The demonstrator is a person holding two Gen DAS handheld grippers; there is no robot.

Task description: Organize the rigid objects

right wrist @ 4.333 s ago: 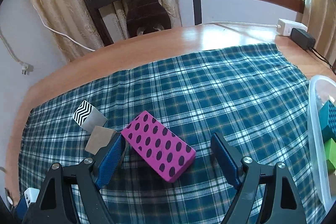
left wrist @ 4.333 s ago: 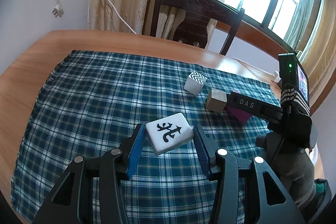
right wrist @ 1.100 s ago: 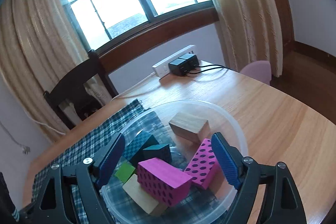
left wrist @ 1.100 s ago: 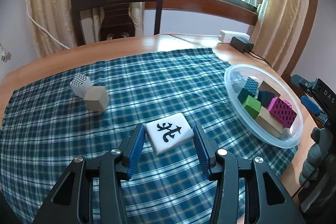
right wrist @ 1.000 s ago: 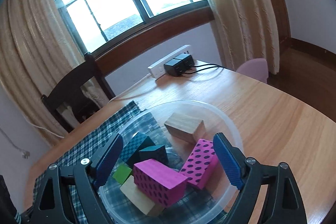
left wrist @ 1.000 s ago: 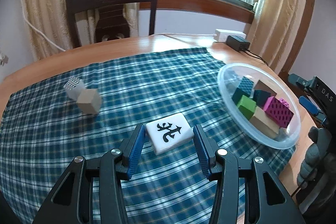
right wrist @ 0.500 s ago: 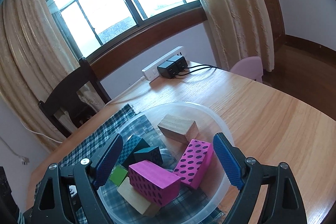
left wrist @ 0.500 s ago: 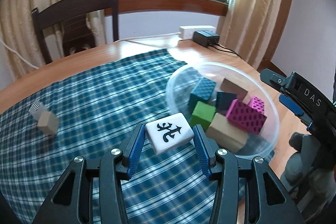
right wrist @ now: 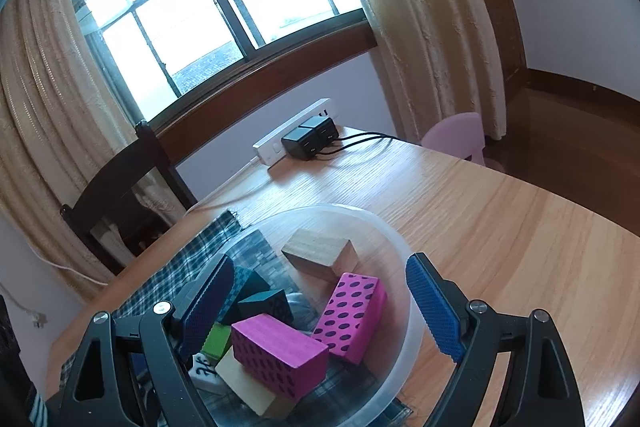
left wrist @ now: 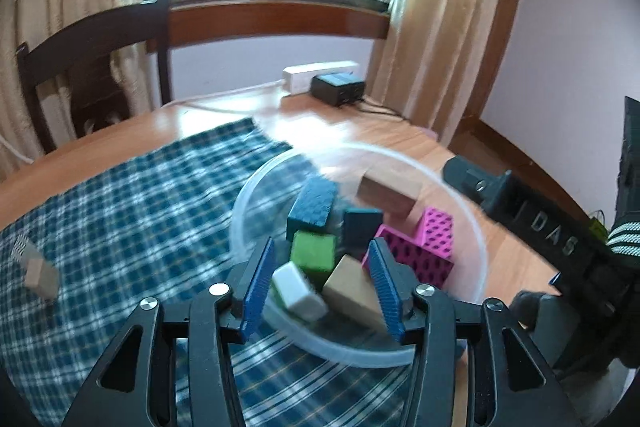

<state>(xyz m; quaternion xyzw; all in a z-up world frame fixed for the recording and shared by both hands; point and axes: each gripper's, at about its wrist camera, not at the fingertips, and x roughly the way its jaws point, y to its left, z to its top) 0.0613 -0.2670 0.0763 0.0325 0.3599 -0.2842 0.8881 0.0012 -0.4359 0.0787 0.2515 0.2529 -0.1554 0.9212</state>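
Note:
Over the near rim of the clear plastic bowl (left wrist: 478,223) my left gripper (left wrist: 322,293) hangs with its jaws opening. The white tile with the black mark (left wrist: 298,291) lies tilted and loose between them, by the left pad, dropping onto the blocks. In the right wrist view the tile (right wrist: 204,371) rests low in the bowl (right wrist: 404,259) beside a tan block. The bowl holds several blocks: teal, green (left wrist: 314,253), wooden (right wrist: 320,255), and two magenta dotted ones (right wrist: 350,311). My right gripper (right wrist: 320,307) is open above the bowl, holding nothing.
A plaid cloth (left wrist: 120,227) covers the wooden table. A striped cube and a tan cube (left wrist: 38,271) sit on it at the far left. A power strip with black adapters (right wrist: 304,141) lies at the back, a dark chair (left wrist: 92,39) stands behind, and a pink stool (right wrist: 460,135) is off the table.
My left gripper carried the white tile rightward from over the cloth to over the bowl. Its jaws have widened and the tile has slipped free and tipped. The right gripper has stayed over the bowl.

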